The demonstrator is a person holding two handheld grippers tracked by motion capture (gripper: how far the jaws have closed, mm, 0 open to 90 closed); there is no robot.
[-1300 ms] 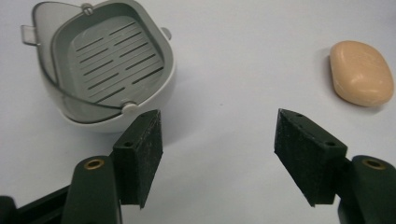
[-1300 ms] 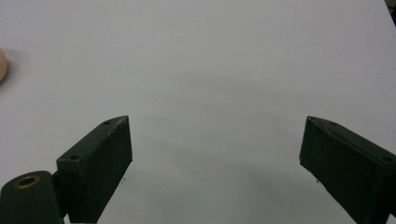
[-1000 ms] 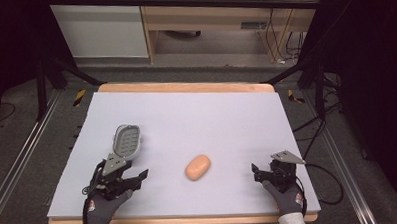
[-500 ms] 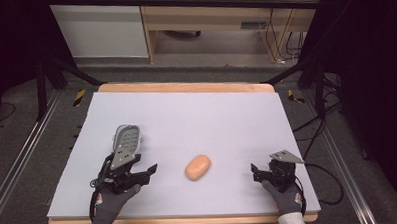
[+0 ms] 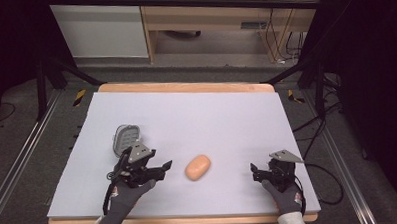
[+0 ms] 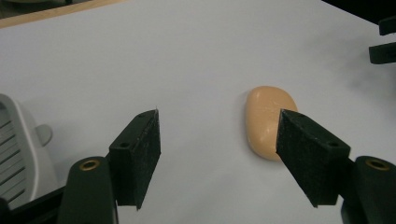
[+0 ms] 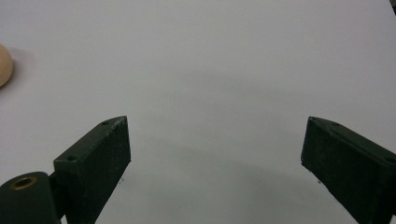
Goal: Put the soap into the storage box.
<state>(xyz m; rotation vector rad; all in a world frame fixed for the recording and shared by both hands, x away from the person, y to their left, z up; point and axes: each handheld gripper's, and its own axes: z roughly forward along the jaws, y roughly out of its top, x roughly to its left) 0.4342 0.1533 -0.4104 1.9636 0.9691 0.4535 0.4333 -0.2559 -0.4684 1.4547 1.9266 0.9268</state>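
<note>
The left gripper (image 5: 161, 168) sits near the table's near-left part, its 2 black jaws spread wide with nothing between them. In the left gripper view its jaws frame bare white surface, and the right-hand jaw's tip overlaps the near edge of the peach-coloured oval soap (image 6: 270, 121) — whether it touches the soap cannot be told. In the high view the soap (image 5: 198, 166) lies flat on the white table cover (image 5: 196, 112), just right of the left gripper and well left of the right gripper (image 5: 255, 171).

Just left of and behind the left gripper lies a light grey slatted soap dish (image 5: 125, 138); its near end is hidden by the gripper body in the high view, and the left gripper view cuts it off at the frame's left edge (image 6: 18, 149). No object shows in the part of the dish that is visible.

The right gripper (image 7: 215, 154) is also wide open and empty, over bare cover at the near right, with the soap's edge cut off at that view's left side.

Both grey-gloved hands enter from the near edge — the left hand (image 5: 124, 199) angled toward the soap, the right hand (image 5: 287, 196) lying low near the table's near-right corner.
</note>
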